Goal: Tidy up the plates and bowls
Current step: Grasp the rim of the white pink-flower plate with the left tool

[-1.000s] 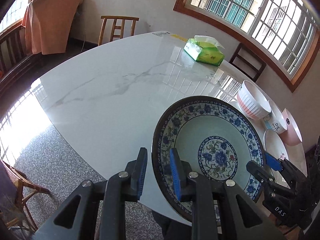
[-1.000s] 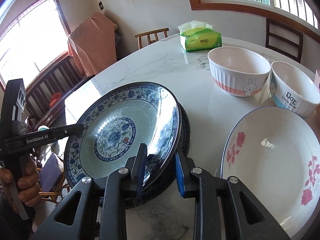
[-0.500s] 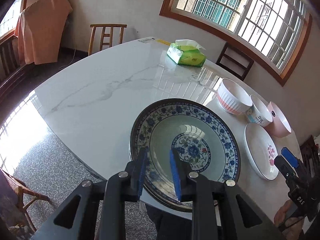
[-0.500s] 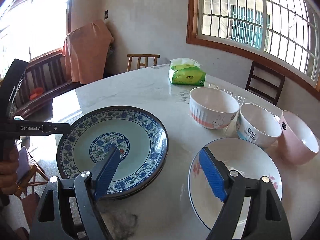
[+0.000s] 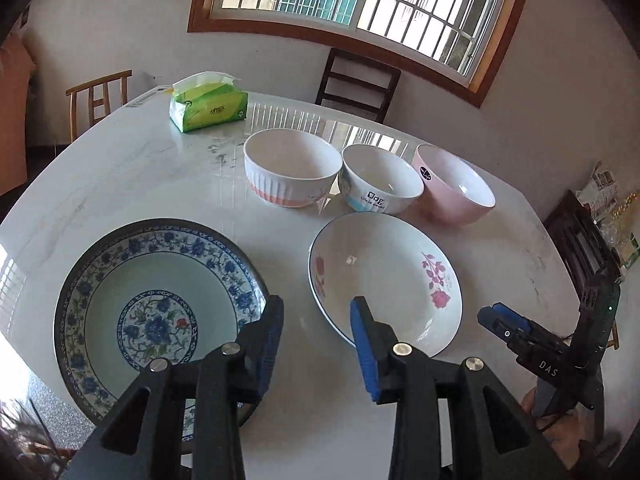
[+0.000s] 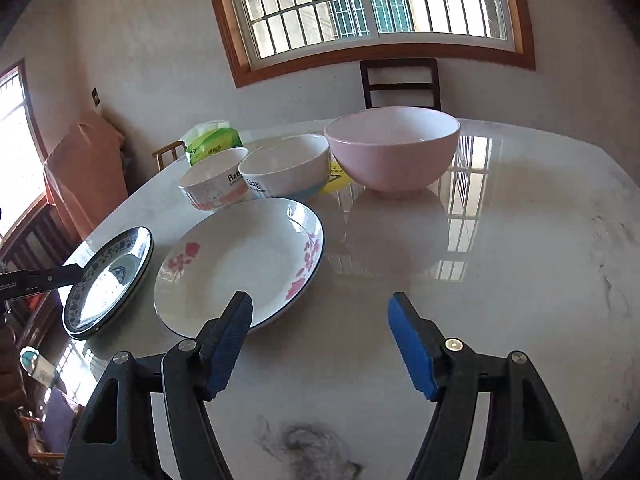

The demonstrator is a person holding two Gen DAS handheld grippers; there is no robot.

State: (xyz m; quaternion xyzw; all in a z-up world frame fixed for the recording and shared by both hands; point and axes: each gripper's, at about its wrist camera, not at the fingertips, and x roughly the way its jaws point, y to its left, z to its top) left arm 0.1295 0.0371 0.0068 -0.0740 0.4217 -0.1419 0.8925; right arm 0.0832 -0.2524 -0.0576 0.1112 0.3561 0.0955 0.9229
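A blue-patterned plate (image 5: 156, 300) lies stacked on another like it at the table's near left edge; the stack also shows in the right wrist view (image 6: 108, 280). A white plate with pink flowers (image 5: 384, 276) lies to its right, also in the right wrist view (image 6: 240, 264). Behind stand a ribbed white bowl (image 5: 292, 168), a white bowl with lettering (image 5: 380, 180) and a pink bowl (image 5: 456, 184). My left gripper (image 5: 316, 316) is open and empty, above the gap between the plates. My right gripper (image 6: 320, 312) is open and empty, just right of the flowered plate's near rim.
A green tissue pack (image 5: 208, 106) lies at the back of the marble table (image 5: 120, 168). Wooden chairs (image 5: 356, 80) stand behind the table. A dark smudge (image 6: 304, 444) marks the table near my right gripper. A shelf with clutter (image 5: 600, 216) stands at the right.
Both grippers let go of the blue plate, now resting on the stack. The left gripper opened and swung right; the right gripper drew back to the right of the flowered plate.
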